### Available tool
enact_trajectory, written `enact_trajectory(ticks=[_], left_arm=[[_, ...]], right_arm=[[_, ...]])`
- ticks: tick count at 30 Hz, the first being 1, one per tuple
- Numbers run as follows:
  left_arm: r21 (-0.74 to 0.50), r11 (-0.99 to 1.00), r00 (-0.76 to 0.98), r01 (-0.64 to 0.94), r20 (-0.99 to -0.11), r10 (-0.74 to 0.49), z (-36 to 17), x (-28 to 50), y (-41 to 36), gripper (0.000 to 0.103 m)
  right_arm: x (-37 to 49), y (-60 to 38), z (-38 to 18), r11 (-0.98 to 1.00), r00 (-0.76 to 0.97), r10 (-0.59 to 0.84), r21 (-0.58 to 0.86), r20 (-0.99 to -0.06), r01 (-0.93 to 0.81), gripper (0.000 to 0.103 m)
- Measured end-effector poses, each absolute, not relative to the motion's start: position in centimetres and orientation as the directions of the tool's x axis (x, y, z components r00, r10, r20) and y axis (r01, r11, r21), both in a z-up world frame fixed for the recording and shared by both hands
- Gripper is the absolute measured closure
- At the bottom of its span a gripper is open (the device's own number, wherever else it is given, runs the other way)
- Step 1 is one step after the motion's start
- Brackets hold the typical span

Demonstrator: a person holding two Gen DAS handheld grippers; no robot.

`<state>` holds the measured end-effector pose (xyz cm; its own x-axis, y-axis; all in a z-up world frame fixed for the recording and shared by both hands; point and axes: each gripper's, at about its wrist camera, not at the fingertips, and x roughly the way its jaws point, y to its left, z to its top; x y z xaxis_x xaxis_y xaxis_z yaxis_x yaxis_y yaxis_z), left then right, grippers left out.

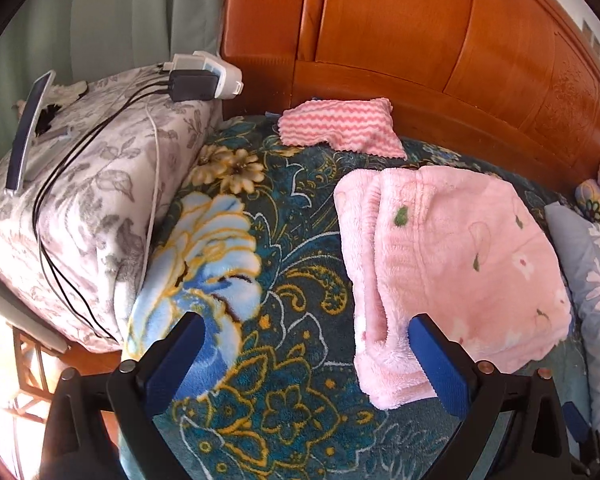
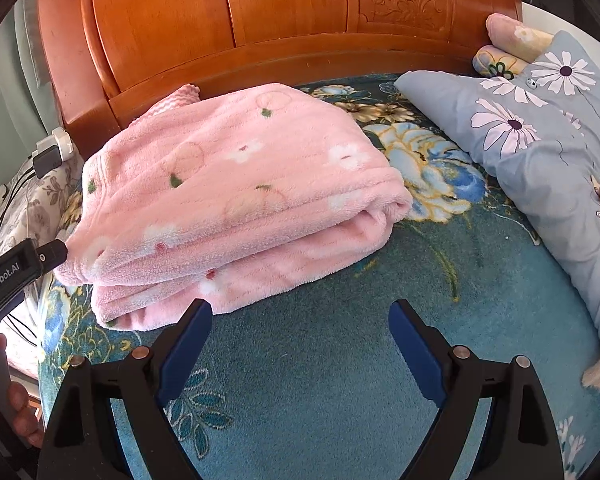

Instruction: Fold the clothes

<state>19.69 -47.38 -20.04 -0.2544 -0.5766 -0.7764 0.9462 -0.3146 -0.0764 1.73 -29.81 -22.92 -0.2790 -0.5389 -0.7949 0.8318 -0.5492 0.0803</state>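
Observation:
A pink fleece garment with flower print (image 1: pixel 456 256) lies folded in layers on the teal floral bedspread (image 1: pixel 284 264), near the headboard. It also shows in the right wrist view (image 2: pixel 236 196) as a thick folded stack. My left gripper (image 1: pixel 306 332) is open and empty, its right finger (image 1: pixel 440 360) touching or just over the garment's near left corner. My right gripper (image 2: pixel 300 320) is open and empty, just in front of the garment's near edge. The left gripper's body (image 2: pixel 16 276) shows at the left edge of the right wrist view.
A pink-and-white striped cloth (image 1: pixel 340 128) lies behind the garment by the wooden headboard (image 1: pixel 420 40). A grey floral pillow (image 1: pixel 88 200) with chargers, cables and a phone sits at left. A blue-grey daisy pillow (image 2: pixel 540 148) lies at right.

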Motion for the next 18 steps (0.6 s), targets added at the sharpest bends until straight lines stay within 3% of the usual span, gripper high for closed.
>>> enact_trajectory(ticks=[6,10,18], left_arm=[[0.087,-0.480,-0.250,0.873,-0.765,-0.594,-19.9,18.9,-46.6,0.000],[0.042,-0.500,-0.247,0.865,-0.831,-0.498,-21.6,18.8,-46.8,0.000],[0.002,-0.457,-0.228,0.889,-0.864,-0.448,-23.7,19.5,-47.4,0.000]], right_arm=[[2.1,-30.2,-23.4,-0.555,-0.268,-0.518,0.080,-0.812,0.828,0.013],[2.6,-30.4,-23.4,-0.550,-0.270,-0.512,0.070,-0.815,0.832,0.013],[3.4,-30.7,-23.9,-0.548,-0.262,-0.488,0.058,-0.833,0.835,0.013]])
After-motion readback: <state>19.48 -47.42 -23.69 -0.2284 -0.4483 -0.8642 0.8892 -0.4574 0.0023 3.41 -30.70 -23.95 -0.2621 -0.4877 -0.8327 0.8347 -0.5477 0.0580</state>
